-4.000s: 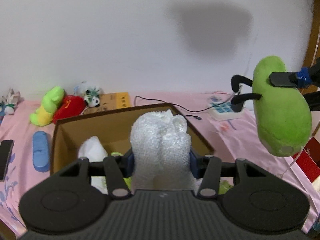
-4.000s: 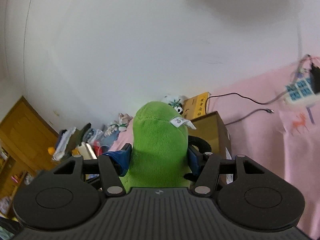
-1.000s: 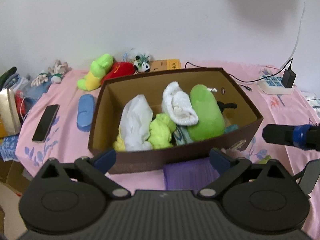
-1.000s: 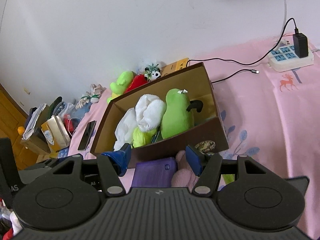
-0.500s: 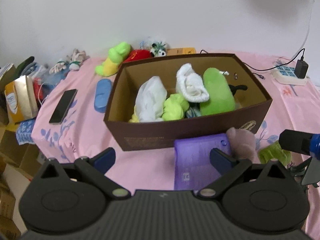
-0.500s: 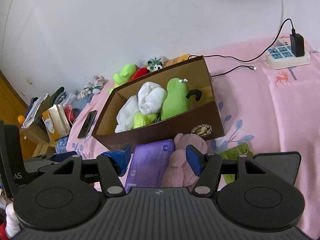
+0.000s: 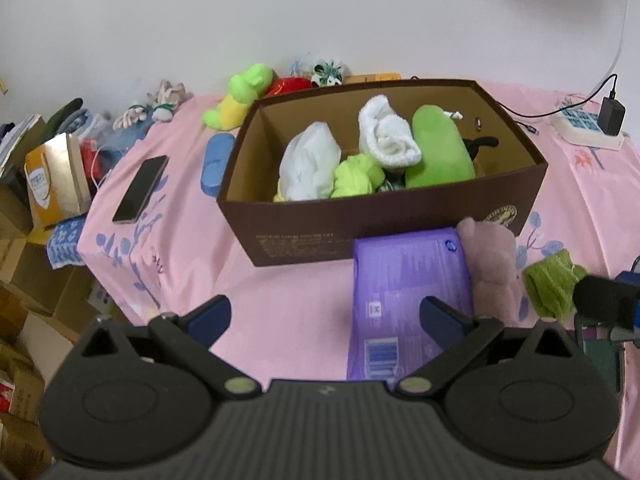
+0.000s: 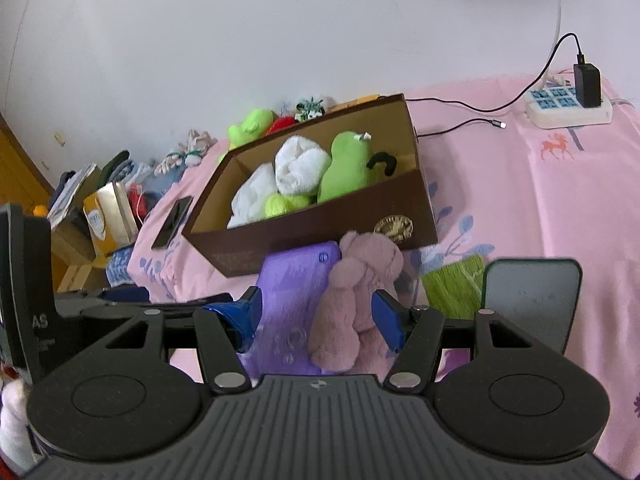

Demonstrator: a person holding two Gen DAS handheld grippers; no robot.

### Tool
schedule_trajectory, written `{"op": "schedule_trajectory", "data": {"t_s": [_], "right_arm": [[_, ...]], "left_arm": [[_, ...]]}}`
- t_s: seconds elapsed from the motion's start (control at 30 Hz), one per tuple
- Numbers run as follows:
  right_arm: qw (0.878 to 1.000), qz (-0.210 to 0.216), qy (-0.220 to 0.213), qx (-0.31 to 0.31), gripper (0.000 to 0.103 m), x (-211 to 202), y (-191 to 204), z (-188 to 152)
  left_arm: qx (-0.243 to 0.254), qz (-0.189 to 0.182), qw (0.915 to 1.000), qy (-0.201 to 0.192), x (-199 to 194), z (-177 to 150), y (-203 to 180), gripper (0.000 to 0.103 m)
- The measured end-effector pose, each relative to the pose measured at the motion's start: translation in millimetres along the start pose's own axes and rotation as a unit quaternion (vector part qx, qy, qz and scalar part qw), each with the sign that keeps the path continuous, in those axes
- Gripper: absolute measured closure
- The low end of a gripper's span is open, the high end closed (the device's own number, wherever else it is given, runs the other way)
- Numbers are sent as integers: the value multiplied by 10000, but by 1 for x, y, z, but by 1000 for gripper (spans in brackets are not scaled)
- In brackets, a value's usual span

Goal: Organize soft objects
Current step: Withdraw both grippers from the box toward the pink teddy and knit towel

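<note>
Pink plush [image 8: 354, 300] between right tool [image 8: 316, 320] (agape)

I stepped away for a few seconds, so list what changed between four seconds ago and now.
Both tongs let go of their loads. The white bundle from the left tongs and the green plush from the right tongs now lie inside the brown box. Both tongs pulled back, open, above the purple pack and pink plush. The phone and the toys along the wall stayed put.
</note>
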State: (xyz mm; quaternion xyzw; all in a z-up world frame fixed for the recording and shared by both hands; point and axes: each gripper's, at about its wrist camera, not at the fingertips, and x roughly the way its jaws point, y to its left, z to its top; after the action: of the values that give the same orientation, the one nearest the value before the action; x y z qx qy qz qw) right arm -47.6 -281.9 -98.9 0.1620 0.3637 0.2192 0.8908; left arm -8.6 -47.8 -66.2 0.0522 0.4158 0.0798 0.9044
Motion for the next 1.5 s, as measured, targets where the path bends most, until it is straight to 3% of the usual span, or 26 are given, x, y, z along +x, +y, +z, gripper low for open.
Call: {"op": "schedule_trajectory", "data": {"t_s": [0.23,0.53,0.87,1.1,1.5], "right_arm": [[9999,-23,142,-76,57,-5,-8,-22],[9991,12,230,349,57,-11,-35,-38],[9979,23,221,606,58,-23,-58,-47],[9956,-140,309,872,58,-33,-79,-58],[9721,-389,-306,2294,60,-73,-156,-52]], "left_arm": [[46,-151,9998,116,-2,-15,-6,4],[254,-518,9983,44,-7,-30,-20,4],[500,-1068,9930,-78,-6,-31,-41,4],[666,-1237,9900,-124,-2,-27,-56,4],[1119,-1458,9814,-557,9,-22,-82,4]]}}
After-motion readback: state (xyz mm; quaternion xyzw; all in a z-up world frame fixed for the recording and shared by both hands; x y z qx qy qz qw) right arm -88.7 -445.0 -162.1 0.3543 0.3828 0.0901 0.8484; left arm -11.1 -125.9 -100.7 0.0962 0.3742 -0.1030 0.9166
